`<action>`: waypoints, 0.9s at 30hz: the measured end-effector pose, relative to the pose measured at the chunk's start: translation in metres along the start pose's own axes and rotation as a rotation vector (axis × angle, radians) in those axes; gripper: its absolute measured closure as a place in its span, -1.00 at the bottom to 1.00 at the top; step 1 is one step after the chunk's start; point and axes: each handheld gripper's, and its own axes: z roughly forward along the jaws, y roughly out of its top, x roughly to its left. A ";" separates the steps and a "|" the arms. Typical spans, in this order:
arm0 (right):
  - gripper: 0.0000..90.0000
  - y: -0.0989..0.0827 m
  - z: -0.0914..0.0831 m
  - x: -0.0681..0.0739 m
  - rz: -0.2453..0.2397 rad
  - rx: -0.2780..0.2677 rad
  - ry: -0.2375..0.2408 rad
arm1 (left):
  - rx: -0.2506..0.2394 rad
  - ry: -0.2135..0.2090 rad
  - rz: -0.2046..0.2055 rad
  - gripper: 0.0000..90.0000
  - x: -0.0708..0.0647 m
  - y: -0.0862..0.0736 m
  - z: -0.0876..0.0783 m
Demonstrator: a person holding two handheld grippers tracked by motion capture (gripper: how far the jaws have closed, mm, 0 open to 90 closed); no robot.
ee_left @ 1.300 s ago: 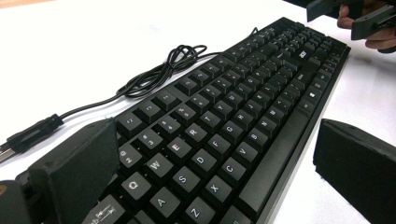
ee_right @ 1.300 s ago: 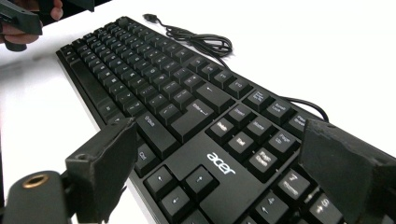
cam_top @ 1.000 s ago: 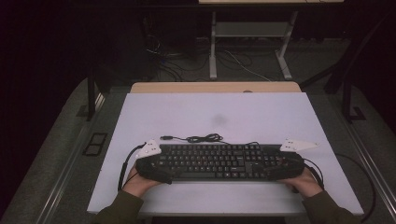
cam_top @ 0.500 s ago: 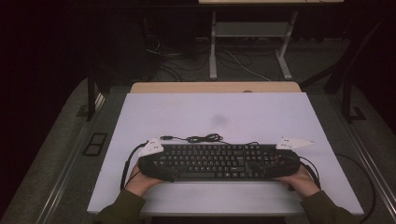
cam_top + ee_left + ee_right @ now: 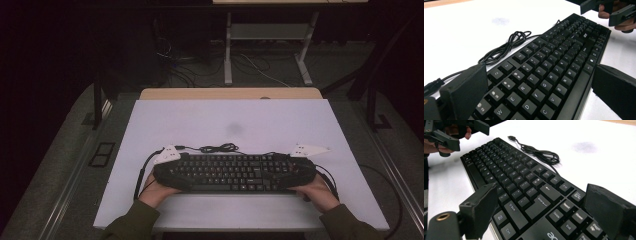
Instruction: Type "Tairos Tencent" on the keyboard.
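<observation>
High view: keyboard (image 5: pixel 235 172) lies lengthwise left-to-right, left gripper (image 5: pixel 167 170) and right gripper (image 5: pixel 300 167) each clamped on one end, equally near.

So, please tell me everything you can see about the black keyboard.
The keyboard is black, seemingly matte plastic, full-size with pale key legends and a number block. It lies flat and crosswise near the front edge of the white table. Its thin black cable, partly coiled, trails behind it and ends in a loose plug. The left gripper and right gripper each straddle one end, fingers on both long sides; whether they press it is unclear.
</observation>
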 end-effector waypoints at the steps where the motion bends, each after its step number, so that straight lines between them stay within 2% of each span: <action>1: -0.74 0.000 0.001 0.000 0.002 0.001 -0.002 | 0.002 0.000 -0.001 -1.00 0.000 0.001 0.001; 21: -0.74 0.009 0.012 0.002 -0.003 0.000 0.014 | -0.007 -0.010 -0.002 -1.00 0.002 0.013 0.014; 27: -0.74 0.014 0.018 0.003 -0.015 0.008 0.039 | -0.015 -0.012 -0.007 -1.00 0.002 0.017 0.017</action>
